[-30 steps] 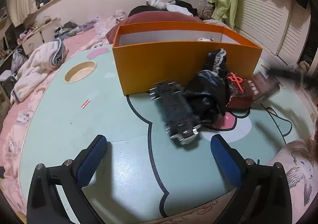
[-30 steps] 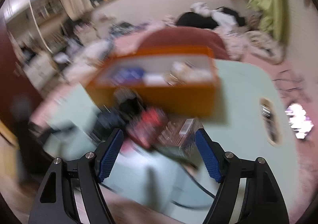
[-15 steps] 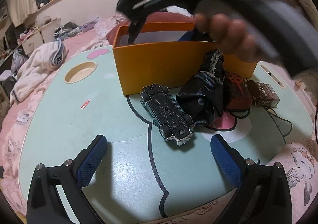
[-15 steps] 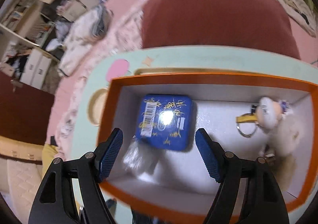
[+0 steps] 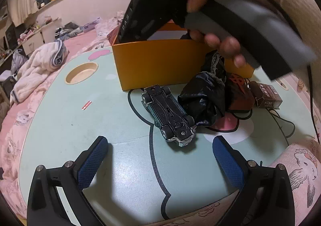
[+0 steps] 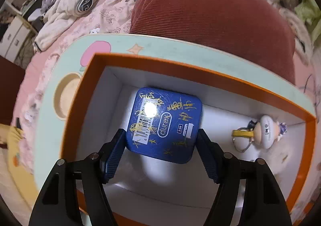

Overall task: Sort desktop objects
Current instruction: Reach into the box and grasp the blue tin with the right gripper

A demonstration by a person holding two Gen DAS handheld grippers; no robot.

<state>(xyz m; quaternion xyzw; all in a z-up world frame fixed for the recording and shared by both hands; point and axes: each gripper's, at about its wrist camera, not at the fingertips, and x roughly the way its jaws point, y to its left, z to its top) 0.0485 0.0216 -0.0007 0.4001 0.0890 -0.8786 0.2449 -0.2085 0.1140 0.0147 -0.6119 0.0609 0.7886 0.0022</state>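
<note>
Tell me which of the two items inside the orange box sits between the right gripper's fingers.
The square blue tin, between the right gripper's closing blue pads. The white figurine keychain lies apart, toward the orange box's right end.

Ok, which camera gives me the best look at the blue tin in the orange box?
The right wrist view: it looks straight down on the blue tin, label and barcode legible, between the closing right gripper fingers. The left wrist view shows only the orange box outer wall; the tin is hidden.
</note>
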